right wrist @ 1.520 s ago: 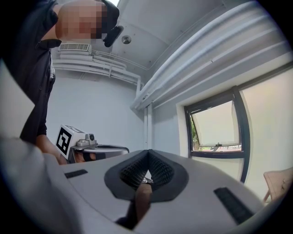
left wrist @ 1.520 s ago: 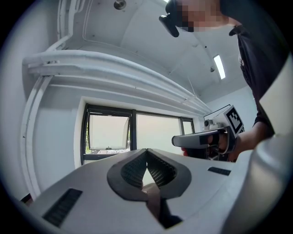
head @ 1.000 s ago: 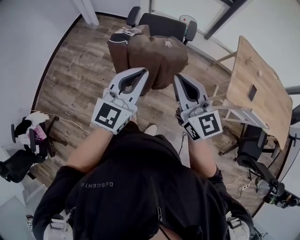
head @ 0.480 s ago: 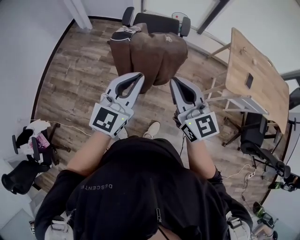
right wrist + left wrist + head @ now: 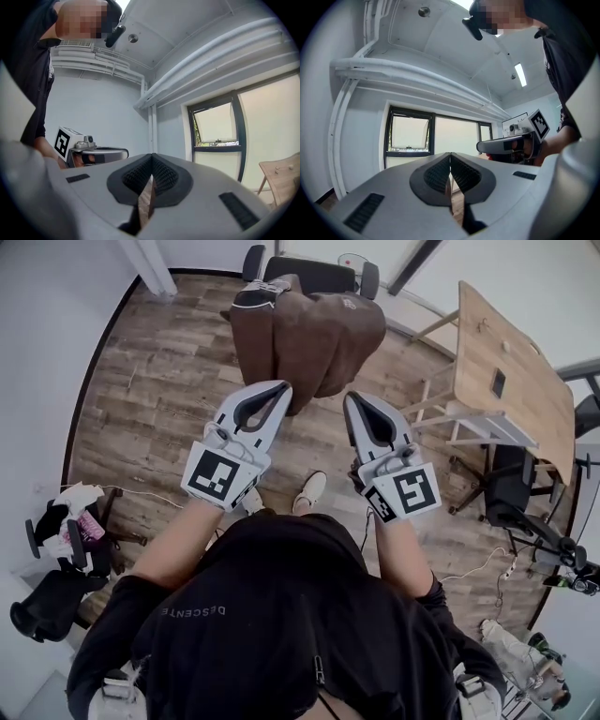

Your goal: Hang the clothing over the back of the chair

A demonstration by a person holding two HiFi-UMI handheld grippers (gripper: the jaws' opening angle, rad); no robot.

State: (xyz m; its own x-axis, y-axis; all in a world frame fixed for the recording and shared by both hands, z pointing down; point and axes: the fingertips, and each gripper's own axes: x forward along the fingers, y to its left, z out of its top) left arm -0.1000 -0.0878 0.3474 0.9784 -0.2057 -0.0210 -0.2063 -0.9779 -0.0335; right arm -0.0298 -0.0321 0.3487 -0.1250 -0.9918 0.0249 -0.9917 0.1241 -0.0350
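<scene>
Head view, from left to right: the left gripper [image 5: 283,387] and the right gripper [image 5: 350,397] are held out side by side in front of the person. The brown jacket [image 5: 309,334] hangs from their tips, spread between them above the wooden floor [image 5: 159,381]. Just beyond the jacket stands the black office chair [image 5: 314,274] with its backrest across the top of the picture. Whether the cloth already touches it cannot be told. A wooden table [image 5: 506,352] stands well apart on the right.

This looks like the carrying step, since the jacket is in the air and not yet draped. The next move calls for raising the held edge above the top of the backrest. It then has to go far enough past the backrest that cloth falls on both sides before anything is let go. The two grippers should keep level with each other so the jacket does not slide off one end.

Both forearms reach straight forward. The grippers point level and angle slightly toward each other, with their marker cubes facing up.

In the left gripper view and the right gripper view the ribbed pads meet at the tip, with only a thin brown sliver low between them. Each gripper is clamped on an edge of the jacket.
</scene>
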